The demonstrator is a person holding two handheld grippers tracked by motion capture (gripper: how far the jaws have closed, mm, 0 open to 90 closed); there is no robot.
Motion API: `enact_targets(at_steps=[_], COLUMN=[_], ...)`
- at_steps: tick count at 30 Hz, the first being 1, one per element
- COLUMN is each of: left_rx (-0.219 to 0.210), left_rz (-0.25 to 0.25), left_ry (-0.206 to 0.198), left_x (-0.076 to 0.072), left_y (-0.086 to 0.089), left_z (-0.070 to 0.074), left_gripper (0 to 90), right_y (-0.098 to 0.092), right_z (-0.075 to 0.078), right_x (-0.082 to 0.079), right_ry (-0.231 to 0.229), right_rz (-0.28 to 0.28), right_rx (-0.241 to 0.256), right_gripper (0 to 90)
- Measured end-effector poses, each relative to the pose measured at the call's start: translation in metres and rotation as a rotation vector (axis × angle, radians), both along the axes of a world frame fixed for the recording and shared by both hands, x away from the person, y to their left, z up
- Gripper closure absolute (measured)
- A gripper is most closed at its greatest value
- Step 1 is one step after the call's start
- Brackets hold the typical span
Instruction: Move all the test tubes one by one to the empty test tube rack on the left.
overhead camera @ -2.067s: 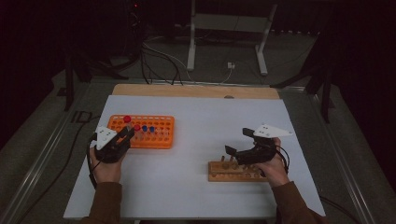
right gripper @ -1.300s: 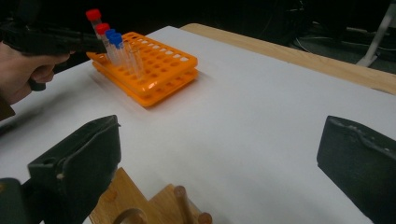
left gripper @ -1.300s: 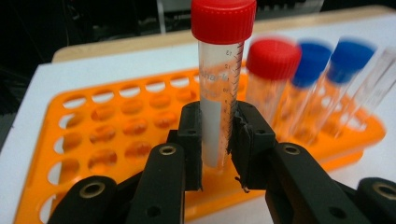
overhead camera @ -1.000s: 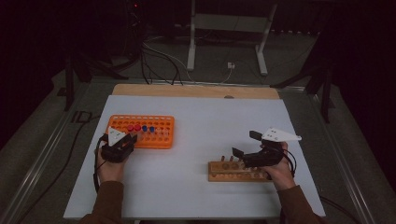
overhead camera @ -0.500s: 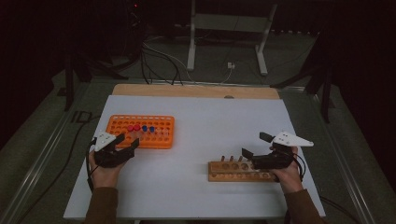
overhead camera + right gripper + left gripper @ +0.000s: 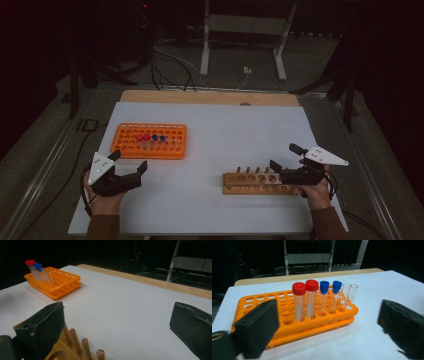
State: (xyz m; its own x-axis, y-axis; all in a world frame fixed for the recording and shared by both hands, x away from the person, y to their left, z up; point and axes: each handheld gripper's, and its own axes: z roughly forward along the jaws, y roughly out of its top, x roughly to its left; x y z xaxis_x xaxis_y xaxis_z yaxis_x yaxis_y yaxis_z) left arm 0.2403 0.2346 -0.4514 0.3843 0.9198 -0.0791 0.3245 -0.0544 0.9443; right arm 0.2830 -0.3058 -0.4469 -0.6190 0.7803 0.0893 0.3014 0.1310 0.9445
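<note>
An orange tube rack point(image 6: 152, 141) sits at the left of the white sheet. In the left gripper view the rack point(image 6: 294, 322) holds two red-capped tubes point(image 6: 305, 300), two blue-capped tubes point(image 6: 329, 296) and two clear uncapped tubes point(image 6: 348, 296). My left gripper point(image 6: 129, 161) is open just in front of the rack, with nothing between its jaws. A wooden block point(image 6: 260, 183) with pegs and holes lies near the front right. My right gripper point(image 6: 284, 156) is open above the block's right end. In the right gripper view the pegs point(image 6: 82, 345) stand by the left jaw.
The white sheet point(image 6: 225, 125) covers most of the table, and a strip of wooden tabletop point(image 6: 210, 96) shows along the far edge. Beyond it stand a white metal frame point(image 6: 240, 30) and floor cables point(image 6: 170, 60). Open sheet lies between rack and block.
Both hands have drawn back toward the near edge. The left gripper came away from the rack to the front left. The right gripper slid right along the wooden block.
</note>
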Motion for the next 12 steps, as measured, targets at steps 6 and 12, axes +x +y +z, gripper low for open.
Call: enact_targets(at_steps=[6,12], left_rx=[-0.025,-0.022], left_rz=[0.003,0.004], left_ry=[-0.017,-0.018], left_x=[-0.0051,-0.004], left_y=[0.0023,0.0006], left_z=[0.001,0.0003], left_gripper=[0.4,0.4], right_y=[-0.0015,-0.0033], right_z=[-0.0023,-0.0054], right_x=[-0.0051,-0.0044], right_ry=[-0.019,-0.005], right_rz=[-0.026,-0.037], right_rx=[-0.04,-0.04], right_gripper=[0.0,0.0])
